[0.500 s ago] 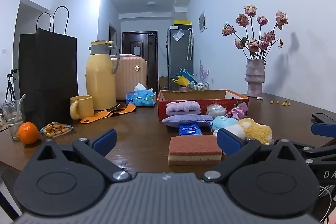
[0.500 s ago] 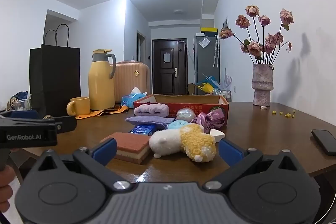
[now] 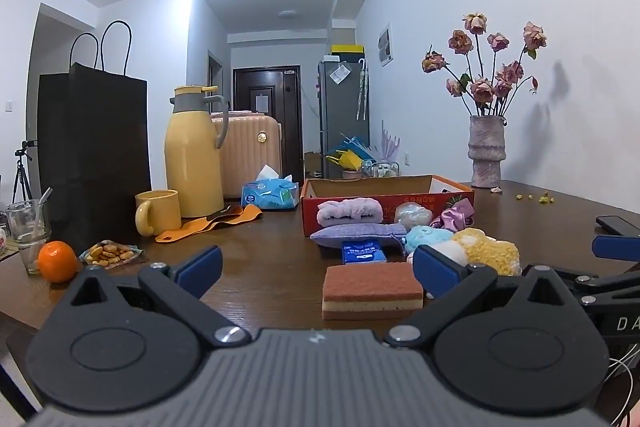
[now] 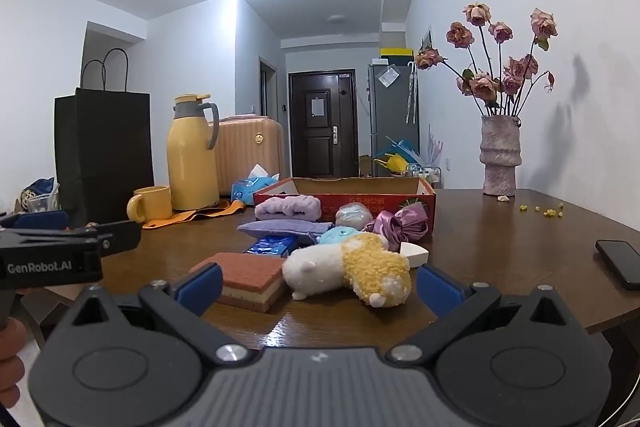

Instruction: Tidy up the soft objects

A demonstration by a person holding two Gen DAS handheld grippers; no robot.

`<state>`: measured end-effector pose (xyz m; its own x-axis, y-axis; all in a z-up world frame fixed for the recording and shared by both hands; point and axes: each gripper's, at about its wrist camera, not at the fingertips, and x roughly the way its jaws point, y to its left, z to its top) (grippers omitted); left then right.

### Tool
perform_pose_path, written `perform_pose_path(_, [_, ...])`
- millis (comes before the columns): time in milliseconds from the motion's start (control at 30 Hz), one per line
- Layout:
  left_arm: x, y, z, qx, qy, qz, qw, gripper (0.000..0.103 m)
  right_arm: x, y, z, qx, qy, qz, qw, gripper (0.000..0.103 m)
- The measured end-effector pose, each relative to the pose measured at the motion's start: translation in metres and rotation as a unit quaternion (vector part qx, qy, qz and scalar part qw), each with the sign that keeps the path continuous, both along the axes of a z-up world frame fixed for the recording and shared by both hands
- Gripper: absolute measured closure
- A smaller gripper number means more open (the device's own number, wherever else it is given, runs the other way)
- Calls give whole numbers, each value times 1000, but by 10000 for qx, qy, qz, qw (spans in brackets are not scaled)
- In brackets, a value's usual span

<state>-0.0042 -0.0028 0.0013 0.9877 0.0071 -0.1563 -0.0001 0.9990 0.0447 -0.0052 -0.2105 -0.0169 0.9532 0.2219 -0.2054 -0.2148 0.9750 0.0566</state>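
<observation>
Progress is judged slight: the red box [image 4: 424,201], at mid-frame in the right wrist view, shows nothing visibly inside, though its floor is hidden by its wall, and all soft things lie on the table [image 4: 500,247] in front of it. A sponge [image 3: 372,291] is seen at lower centre of the left wrist view, just ahead of the left gripper [image 3: 316,267], whose fingers are spread wide with nothing between them. A plush [image 4: 348,269], white and yellow, is seen at centre of the right wrist view, just beyond the right gripper [image 4: 318,285], likewise spread wide and empty. Behind these a lilac headband [image 4: 287,207], a purple pouch [image 4: 280,229], a blue packet [image 4: 272,245], a teal plush [image 4: 338,235] and a satin bow [image 4: 400,223] are left unsorted. "GenRobot.AI" is read on the left gripper's side at the left edge of the right wrist view; "DA" is read at the right edge of the left wrist view. Print on the box cannot be made out.
</observation>
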Motion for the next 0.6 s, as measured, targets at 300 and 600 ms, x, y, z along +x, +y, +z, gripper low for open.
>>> perform_pose_path(300, [-2,1,2,-17,-2,-15,10000,0,0,0,0,-16,4,14,10000,0])
perform_pose_path(600, [-2,0,3,5,-24,-22,10000,0,2,0,-1,46,64,-24,10000,0])
